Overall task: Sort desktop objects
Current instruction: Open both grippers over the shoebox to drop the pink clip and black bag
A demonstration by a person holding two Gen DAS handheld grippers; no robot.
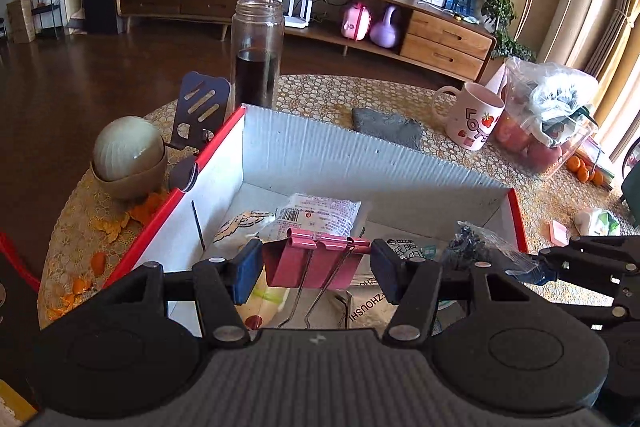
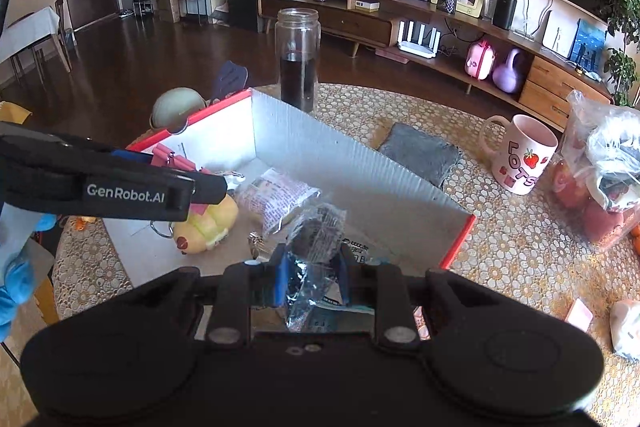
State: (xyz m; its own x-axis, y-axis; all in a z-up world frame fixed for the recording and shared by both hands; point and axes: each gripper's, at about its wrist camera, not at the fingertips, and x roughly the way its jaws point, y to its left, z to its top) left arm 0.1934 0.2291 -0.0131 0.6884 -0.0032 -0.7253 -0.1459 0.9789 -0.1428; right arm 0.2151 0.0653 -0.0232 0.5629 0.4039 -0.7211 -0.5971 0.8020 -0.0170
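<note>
My left gripper (image 1: 316,269) is shut on a large pink binder clip (image 1: 314,259) and holds it over the red-edged white cardboard box (image 1: 344,151). My right gripper (image 2: 312,277) is shut on a clear plastic packet of dark pieces (image 2: 316,247) above the box's near right side; that packet also shows in the left wrist view (image 1: 476,243). In the box lie a printed snack packet (image 1: 320,213), a yellow plush toy (image 2: 208,223), a small white box with printed text (image 1: 370,305) and keys (image 2: 256,243).
On the round lace-covered table (image 2: 500,259) stand a glass jar of dark liquid (image 1: 257,53), a pink mug (image 1: 474,117), a grey cloth (image 1: 386,127), a bag of tomatoes (image 1: 548,119), a bowl with an onion (image 1: 128,155), a phone stand (image 1: 202,109) and orange peel (image 1: 116,223).
</note>
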